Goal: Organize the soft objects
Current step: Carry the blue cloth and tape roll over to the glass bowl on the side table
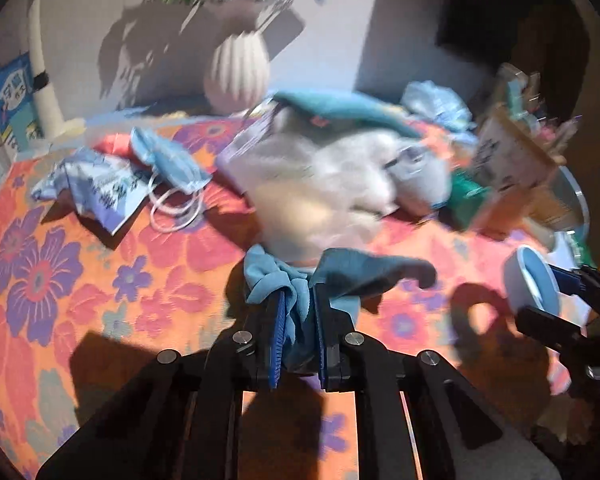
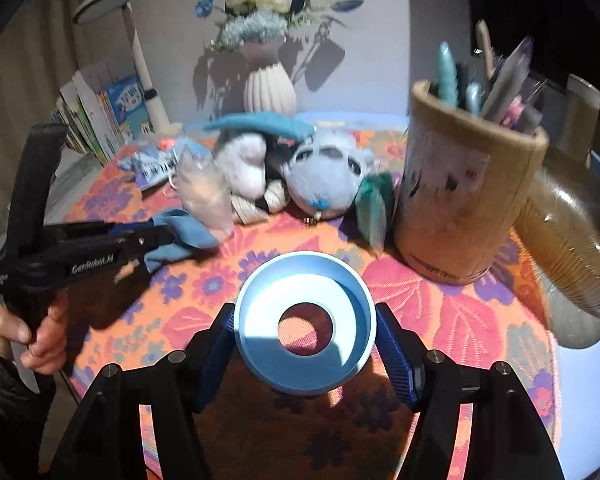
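Observation:
My left gripper [image 1: 298, 300] is shut on a light blue cloth [image 1: 340, 270] and holds it just above the flowered tablecloth; it also shows in the right wrist view [image 2: 168, 240] with the cloth [image 2: 188, 234]. My right gripper [image 2: 306, 328] is shut on a pale blue ring-shaped holder [image 2: 306, 360], which shows at the right of the left wrist view [image 1: 532, 284]. A grey-white plush toy [image 2: 326, 176] with a teal hat [image 2: 260, 124] lies behind, next to a clear plastic bag [image 2: 206, 192]. A blue face mask [image 1: 168, 160] lies at the left.
A cardboard pen holder [image 2: 464, 200] full of pens stands at the right beside a glass jar [image 2: 572, 240]. A ribbed white vase [image 2: 270, 88] with flowers stands at the back. Books [image 2: 100, 116] and a lamp stand [image 2: 148, 80] are at the left. A printed wrapper [image 1: 108, 196] lies by the mask.

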A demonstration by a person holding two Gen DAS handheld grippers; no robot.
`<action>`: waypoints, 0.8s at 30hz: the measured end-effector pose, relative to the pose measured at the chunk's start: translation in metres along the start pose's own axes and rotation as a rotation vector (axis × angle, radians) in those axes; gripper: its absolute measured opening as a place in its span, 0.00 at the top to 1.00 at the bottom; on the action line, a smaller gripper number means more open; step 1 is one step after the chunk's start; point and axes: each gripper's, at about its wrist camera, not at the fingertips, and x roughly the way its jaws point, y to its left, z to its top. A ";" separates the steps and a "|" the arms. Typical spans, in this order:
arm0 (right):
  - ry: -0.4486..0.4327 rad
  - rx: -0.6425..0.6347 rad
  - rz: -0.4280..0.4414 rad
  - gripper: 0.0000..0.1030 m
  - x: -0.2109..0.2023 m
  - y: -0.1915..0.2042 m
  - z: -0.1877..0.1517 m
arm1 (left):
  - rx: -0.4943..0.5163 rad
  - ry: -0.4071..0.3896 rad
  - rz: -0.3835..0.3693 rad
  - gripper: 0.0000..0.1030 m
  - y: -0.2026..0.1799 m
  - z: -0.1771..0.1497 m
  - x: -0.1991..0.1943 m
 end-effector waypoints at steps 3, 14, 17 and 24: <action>-0.025 0.019 0.007 0.36 -0.014 -0.005 0.003 | 0.022 -0.053 -0.034 0.90 -0.016 0.004 -0.023; -0.140 0.061 -0.044 0.36 -0.082 -0.031 0.006 | 0.133 -0.210 -0.136 0.90 -0.090 0.039 -0.077; -0.181 0.081 -0.073 0.36 -0.102 -0.046 0.011 | 0.177 -0.264 -0.172 0.90 -0.116 0.058 -0.090; -0.291 0.127 -0.177 0.36 -0.143 -0.092 0.041 | 0.282 -0.354 -0.265 0.90 -0.181 0.123 -0.099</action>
